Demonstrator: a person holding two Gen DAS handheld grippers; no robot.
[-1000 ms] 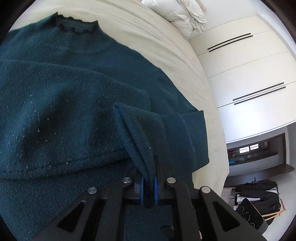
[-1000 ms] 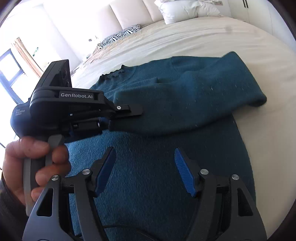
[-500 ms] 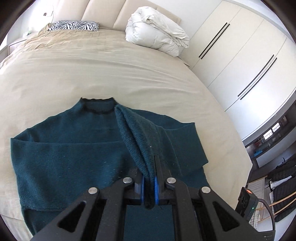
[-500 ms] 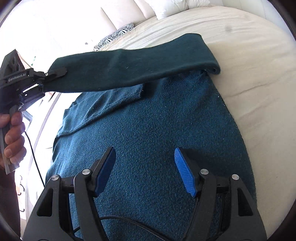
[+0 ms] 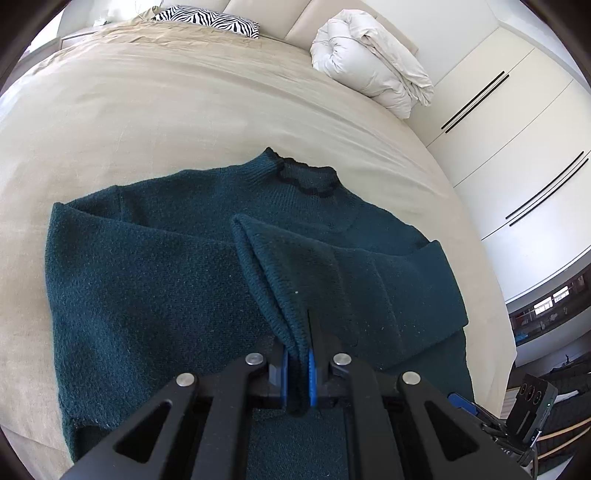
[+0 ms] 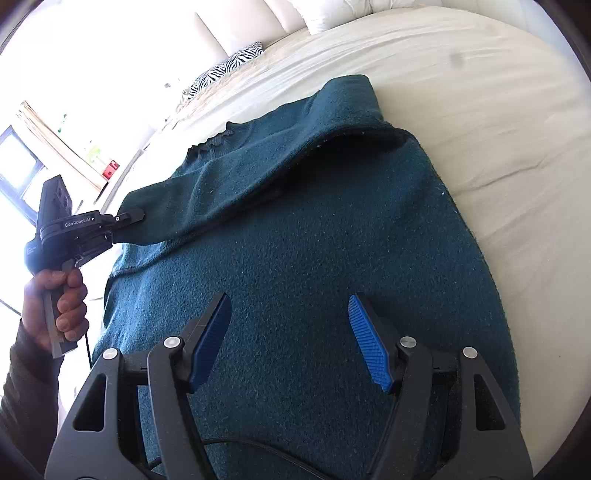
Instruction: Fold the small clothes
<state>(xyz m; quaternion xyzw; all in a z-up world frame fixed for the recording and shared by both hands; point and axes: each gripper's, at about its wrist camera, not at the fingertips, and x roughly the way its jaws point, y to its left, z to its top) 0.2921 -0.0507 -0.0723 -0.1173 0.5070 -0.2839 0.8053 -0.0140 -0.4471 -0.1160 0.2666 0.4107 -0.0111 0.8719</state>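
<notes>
A: Report layout, largest item first.

B: I see the bed (image 5: 155, 110) carrying the teal sweater (image 5: 147, 295), laid flat, collar toward the headboard.

A: Jaw status?

B: My left gripper (image 5: 297, 363) has its jaws clamped on the sleeve cuff (image 5: 291, 325), lifted across the body. My right gripper (image 6: 290, 341) hovers above the lower body, jaws wide, holding nothing.

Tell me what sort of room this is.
Most likely a bedroom. A teal sweater lies on a wide bed with a zebra-print pillow and a rolled white duvet by the padded headboard, and white wardrobe doors line one wall.
</notes>
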